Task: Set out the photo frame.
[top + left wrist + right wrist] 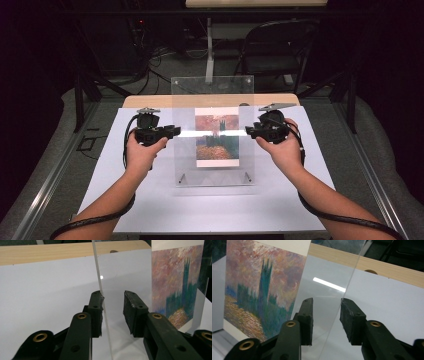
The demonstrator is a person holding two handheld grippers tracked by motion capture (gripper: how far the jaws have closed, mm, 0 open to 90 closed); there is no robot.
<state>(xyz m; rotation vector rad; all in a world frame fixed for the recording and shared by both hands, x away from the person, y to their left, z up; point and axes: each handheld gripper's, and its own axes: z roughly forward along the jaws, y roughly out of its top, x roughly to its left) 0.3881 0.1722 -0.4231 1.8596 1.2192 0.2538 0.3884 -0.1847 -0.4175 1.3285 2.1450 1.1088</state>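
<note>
Clear acrylic sheet (215, 131) sits over the middle of the white counter (150, 200), lifted at its near-top edge, which runs as a bright line between your two tongs; its lower edge is down by the two small metal standoffs (182, 178) on a second clear panel lying flat. Painting print (217, 136) (pink sky, dark teal tower, orange foreground) sits behind/under the sheet, centred. Left tongs (172, 132) are at the sheet's left edge: in the left gripper view the sheet edge (100, 290) passes between the jaws, touching the left pad (96, 312), while the right pad (133, 312) stands off with a visible gap, so they're part open and not clamped. Right tongs (250, 131) are at the sheet's right edge: in the right gripper view the edge (347, 295) runs just beside the right pad (352, 320), with the left pad (305, 320) well off it, so again part open, straddling but not pinching. Your hands hold both at about the same height, either side of the print. Farther out: wood strip (150, 101) at the counter's back edge, an upright clear panel (212, 85) behind it, a folding chair (275, 50) beyond on the floor.
</note>
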